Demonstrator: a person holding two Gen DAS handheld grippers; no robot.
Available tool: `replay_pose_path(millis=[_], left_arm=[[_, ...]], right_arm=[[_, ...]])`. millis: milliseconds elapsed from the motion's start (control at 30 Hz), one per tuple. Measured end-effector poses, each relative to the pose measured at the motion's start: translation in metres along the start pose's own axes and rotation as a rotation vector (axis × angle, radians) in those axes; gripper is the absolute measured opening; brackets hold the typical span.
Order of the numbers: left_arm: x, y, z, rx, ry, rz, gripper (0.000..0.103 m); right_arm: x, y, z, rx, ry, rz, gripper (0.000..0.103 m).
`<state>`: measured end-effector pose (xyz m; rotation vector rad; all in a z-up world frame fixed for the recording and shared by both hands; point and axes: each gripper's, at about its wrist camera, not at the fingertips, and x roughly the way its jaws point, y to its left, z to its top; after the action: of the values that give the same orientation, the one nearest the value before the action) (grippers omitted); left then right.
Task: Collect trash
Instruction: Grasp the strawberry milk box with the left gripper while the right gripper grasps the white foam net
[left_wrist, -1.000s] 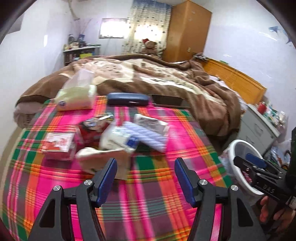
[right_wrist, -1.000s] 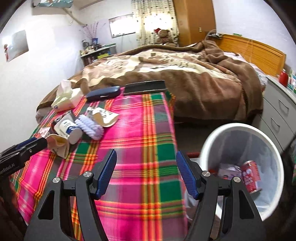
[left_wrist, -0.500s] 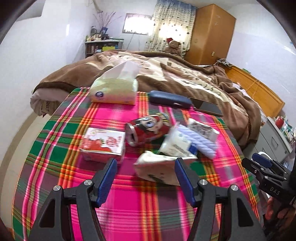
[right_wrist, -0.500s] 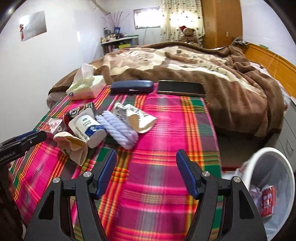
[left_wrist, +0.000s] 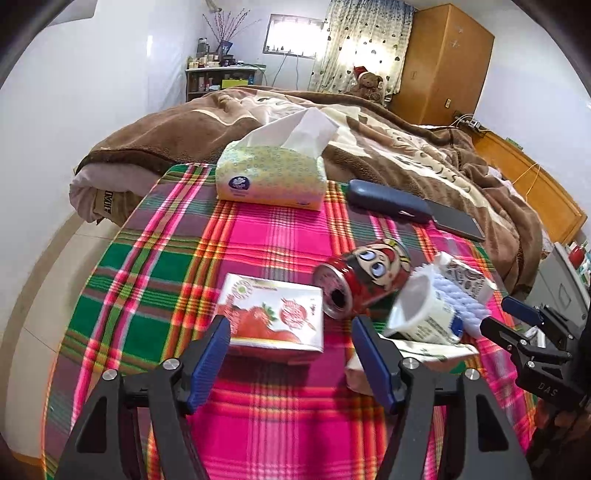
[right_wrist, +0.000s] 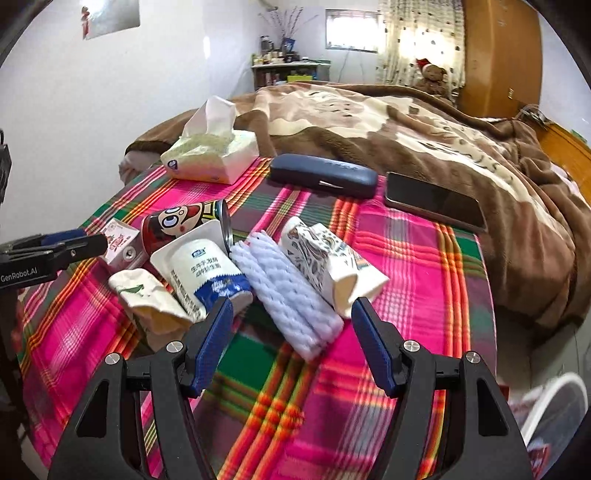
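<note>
A heap of trash lies on the plaid cloth. In the left wrist view my left gripper (left_wrist: 291, 350) hovers just short of a strawberry carton (left_wrist: 275, 319), jaws opening, nothing between them. Beside the carton lie a red cartoon can (left_wrist: 364, 280) and a yogurt cup (left_wrist: 424, 314). In the right wrist view my right gripper (right_wrist: 291, 339) is open and empty above white foam wrap (right_wrist: 291, 291). Around it are the yogurt cup (right_wrist: 207, 273), a patterned paper cup (right_wrist: 325, 262), a crumpled paper cup (right_wrist: 147, 299) and the can (right_wrist: 177, 225).
A tissue pack (left_wrist: 271, 175), a blue glasses case (right_wrist: 321, 175) and a black phone (right_wrist: 432, 201) lie at the cloth's far edge, against a brown blanket (right_wrist: 406, 122). The white bin's rim (right_wrist: 550, 406) shows at the lower right. Drawers (left_wrist: 561, 280) stand right of the bed.
Both grippers swung left, away from the bin, and closed in on the trash heap. The left jaws stand a little wider than before. The bin has nearly left both views.
</note>
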<state>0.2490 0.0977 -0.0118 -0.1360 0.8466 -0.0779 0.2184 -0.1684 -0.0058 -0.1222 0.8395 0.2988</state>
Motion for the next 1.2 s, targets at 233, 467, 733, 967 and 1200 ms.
replay_pose_path(millis=[233,467,733,967,1200], left_arm=[[0.020,0.005,0.008,0.020,0.039,0.018,0.073],[0.036,0.005,0.011,0.037,0.063,0.038,0.077],[0.052,0.010,0.001,0.030,0.102,0.050,0.077],[0.048,0.019,-0.002,0.005,0.115,0.003,0.077],[0.035,0.030,-0.009,-0.022,0.102,-0.017,0.077]], right_arm=[[0.022,-0.006,0.009,-0.005,0.043,0.002,0.068],[0.034,-0.008,0.010,0.021,0.072,0.029,0.068],[0.038,-0.007,0.008,0.043,0.085,0.031,0.045],[0.031,-0.011,0.005,0.081,0.087,0.054,0.026],[0.024,-0.007,0.000,0.092,0.078,0.070,0.021]])
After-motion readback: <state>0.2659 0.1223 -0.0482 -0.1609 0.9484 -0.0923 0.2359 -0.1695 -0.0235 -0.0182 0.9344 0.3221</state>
